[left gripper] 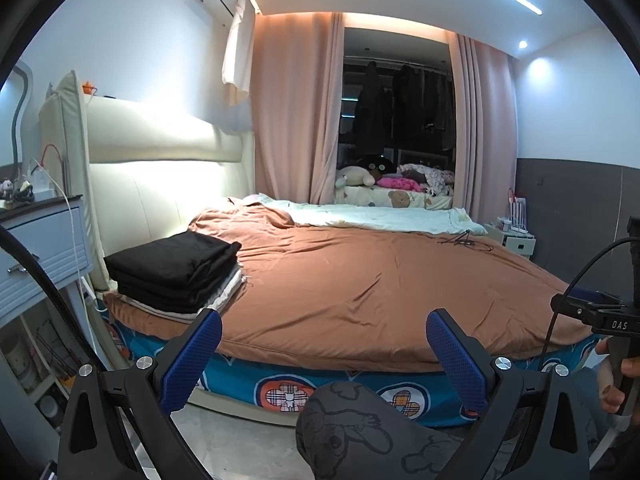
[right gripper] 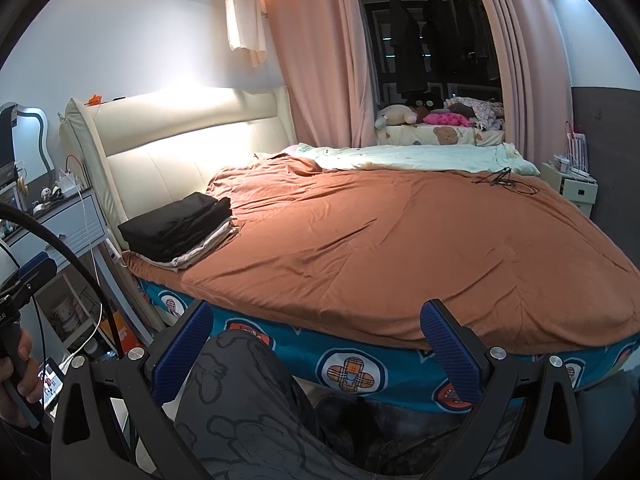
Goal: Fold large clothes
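At far left a nightstand [left gripper: 44, 236] is standing beside the bed, w/ a white cable [left gripper: 72, 216] hanging down its front. Next, the cream headboard [left gripper: 160, 168] is rising behind the bed's left end. The folded clothes stack [left gripper: 176, 276], black pieces on top of pale ones, is sitting on the orange-brown duvet [left gripper: 380, 280] at the near left corner, just in front of the headboard; the right wrist view is showing the same stack [right gripper: 180, 228] in the same corner of the duvet [right gripper: 400, 248]. The left gripper [left gripper: 324, 356] is hovering at the bed's near edge, jaws spread wide, blue pads [left gripper: 192, 360] apart w/ nothing between them; no cloth is touching them. Below it a knee in grey cartoon-print trousers [left gripper: 352, 424] is showing. A pale green blanket [left gripper: 380, 216] is lying along the duvet's far side, w/ a thin black cable [left gripper: 464, 240] resting near it. Pink curtains [left gripper: 296, 120] are framing a dark window alcove where plush toys [left gripper: 360, 176] are lying. The right gripper [right gripper: 316, 348] is likewise hanging over the near bed edge, jaws wide apart, gripping nothing; its handle [left gripper: 612, 320] is appearing at the left view's right edge. A small white cabinet [left gripper: 516, 240] is standing at far right.
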`<state>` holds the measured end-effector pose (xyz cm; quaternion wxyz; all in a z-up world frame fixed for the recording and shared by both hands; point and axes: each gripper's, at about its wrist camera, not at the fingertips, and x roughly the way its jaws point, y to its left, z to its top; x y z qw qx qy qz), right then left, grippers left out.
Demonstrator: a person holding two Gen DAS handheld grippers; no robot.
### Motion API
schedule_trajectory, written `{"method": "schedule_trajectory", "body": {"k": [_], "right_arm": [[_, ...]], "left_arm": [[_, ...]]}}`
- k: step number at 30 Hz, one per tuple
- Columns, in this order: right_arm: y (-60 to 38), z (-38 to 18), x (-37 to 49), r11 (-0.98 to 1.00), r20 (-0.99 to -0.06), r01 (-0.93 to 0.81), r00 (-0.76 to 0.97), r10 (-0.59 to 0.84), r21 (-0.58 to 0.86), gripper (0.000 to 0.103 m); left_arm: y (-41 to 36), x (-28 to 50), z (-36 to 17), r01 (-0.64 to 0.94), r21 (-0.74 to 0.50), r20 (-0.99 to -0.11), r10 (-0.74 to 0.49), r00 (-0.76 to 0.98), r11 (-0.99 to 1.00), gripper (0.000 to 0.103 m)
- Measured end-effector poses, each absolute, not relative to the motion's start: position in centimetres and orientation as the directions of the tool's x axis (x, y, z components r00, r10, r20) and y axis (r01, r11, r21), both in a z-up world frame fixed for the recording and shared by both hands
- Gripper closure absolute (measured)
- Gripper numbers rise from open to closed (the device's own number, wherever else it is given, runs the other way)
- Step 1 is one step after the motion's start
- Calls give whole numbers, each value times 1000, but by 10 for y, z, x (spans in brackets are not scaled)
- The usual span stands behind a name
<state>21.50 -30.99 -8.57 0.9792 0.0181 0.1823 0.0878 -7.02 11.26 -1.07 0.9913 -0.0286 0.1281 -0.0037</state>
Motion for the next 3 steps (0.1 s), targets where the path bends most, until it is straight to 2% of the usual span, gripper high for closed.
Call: {"method": "schedule_trajectory", "body": {"k": [3], "right_arm": [[-315,-85,212,983,-350,-165,919,181,76,0]], "left_arm": [[114,-69,-11,4,-60,-255,-19,967,998,0]]}}
